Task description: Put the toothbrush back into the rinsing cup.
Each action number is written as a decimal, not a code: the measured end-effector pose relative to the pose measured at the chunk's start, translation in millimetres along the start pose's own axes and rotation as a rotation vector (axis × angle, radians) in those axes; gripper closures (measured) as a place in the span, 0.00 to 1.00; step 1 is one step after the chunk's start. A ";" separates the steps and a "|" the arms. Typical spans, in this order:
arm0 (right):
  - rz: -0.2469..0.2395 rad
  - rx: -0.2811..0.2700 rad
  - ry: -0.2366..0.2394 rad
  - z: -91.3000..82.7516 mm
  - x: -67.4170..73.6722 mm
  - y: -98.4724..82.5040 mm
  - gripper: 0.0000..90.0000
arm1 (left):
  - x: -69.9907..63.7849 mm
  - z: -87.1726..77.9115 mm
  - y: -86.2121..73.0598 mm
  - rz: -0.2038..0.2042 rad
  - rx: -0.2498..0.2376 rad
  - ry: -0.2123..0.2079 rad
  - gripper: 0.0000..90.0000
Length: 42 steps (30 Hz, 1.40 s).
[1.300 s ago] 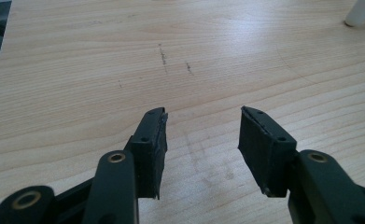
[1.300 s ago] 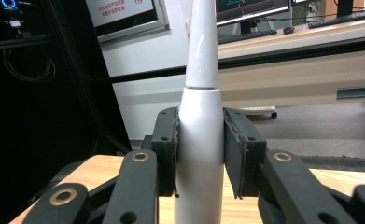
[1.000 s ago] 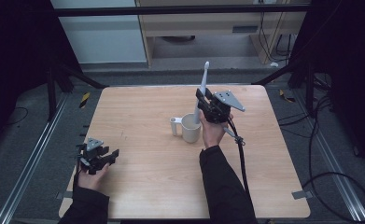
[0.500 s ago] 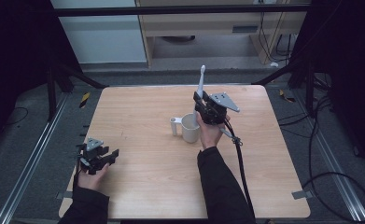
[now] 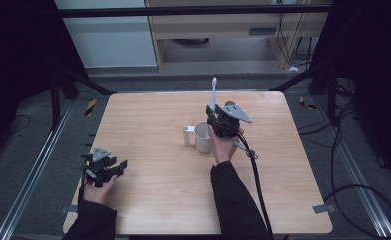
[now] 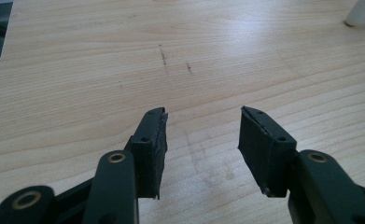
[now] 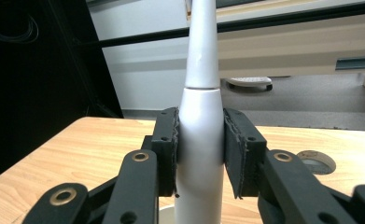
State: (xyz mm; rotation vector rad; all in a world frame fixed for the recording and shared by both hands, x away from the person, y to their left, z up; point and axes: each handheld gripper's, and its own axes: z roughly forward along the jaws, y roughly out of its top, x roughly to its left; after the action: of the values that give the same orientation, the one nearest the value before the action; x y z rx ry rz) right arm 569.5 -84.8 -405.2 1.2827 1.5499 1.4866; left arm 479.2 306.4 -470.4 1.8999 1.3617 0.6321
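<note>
The right gripper grips the white toothbrush upright above the mug, not yet dropped in, while the left gripper rests open, holding nothing.

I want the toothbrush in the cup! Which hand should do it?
Probably the right. Its gripper already clamps the toothbrush upright beside the cup. The left gripper is open, far off.

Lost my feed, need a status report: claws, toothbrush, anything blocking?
Right claw shut on electric toothbrush, upright above white mug. Left claw open, empty, at table edge. Nothing blocking.
</note>
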 end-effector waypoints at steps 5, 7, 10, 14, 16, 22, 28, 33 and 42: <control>-0.006 0.018 -0.002 1.8 1.7 -3.2 0.75 | 0.2 -0.4 0.0 0.000 -0.001 0.000 0.56; -0.006 0.023 -0.007 2.5 1.6 -5.1 0.75 | 0.3 -0.4 0.0 0.001 0.001 -0.001 0.56; 0.002 0.044 -0.019 3.3 -0.7 -9.6 0.75 | -0.2 -0.2 0.0 0.001 -0.001 0.000 0.56; -0.001 0.055 -0.024 3.6 -2.1 -14.2 0.75 | -0.2 0.1 0.1 0.002 0.000 0.000 0.56; 0.002 0.077 -0.026 4.4 -3.1 -16.6 0.75 | -0.4 0.1 0.0 0.002 0.000 0.001 0.56; -0.011 0.127 -0.028 7.2 -2.5 -21.1 0.75 | -0.3 0.0 0.0 0.003 0.000 -0.001 0.56; -0.019 0.165 -0.031 9.5 -3.6 -24.0 0.75 | -0.4 0.0 0.0 0.003 0.000 0.000 0.56; -0.026 0.188 -0.028 11.2 -3.6 -26.3 0.75 | -0.5 0.0 0.0 0.003 0.000 0.000 0.56; -0.031 0.196 -0.025 11.6 -4.0 -26.7 0.74 | -0.6 0.0 0.0 0.004 0.001 -0.001 0.56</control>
State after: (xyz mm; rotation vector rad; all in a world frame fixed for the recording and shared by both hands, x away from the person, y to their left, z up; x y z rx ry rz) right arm 575.7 -81.4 -433.7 1.3743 1.7253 1.3205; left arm 479.0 305.8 -470.4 1.9041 1.3583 0.6326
